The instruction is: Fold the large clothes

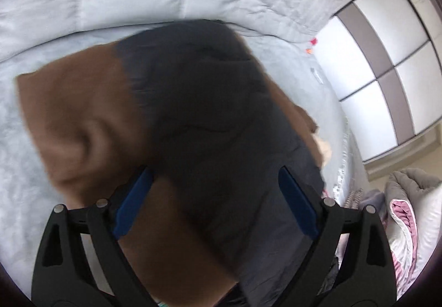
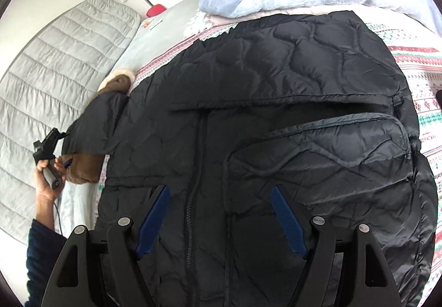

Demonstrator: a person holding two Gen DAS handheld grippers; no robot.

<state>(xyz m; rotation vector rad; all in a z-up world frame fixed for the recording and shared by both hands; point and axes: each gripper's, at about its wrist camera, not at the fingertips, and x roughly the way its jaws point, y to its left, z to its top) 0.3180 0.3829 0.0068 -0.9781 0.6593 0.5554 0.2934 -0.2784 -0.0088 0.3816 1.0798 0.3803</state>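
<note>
While angled down, both hand-held grippers gape (jacket [image 2: 262, 91] beneath).

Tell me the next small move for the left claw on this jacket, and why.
Probably close the left claw on the sleeve. Its jaws stand open with the dark, brown-lined sleeve between them, apparently ungripped, and the sleeve sticks out sideways from the jacket, not yet folded across.

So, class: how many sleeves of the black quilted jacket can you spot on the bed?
2. One sleeve lies folded across the jacket chest; the other sleeve stretches toward the left gripper, brown lining showing.
</note>
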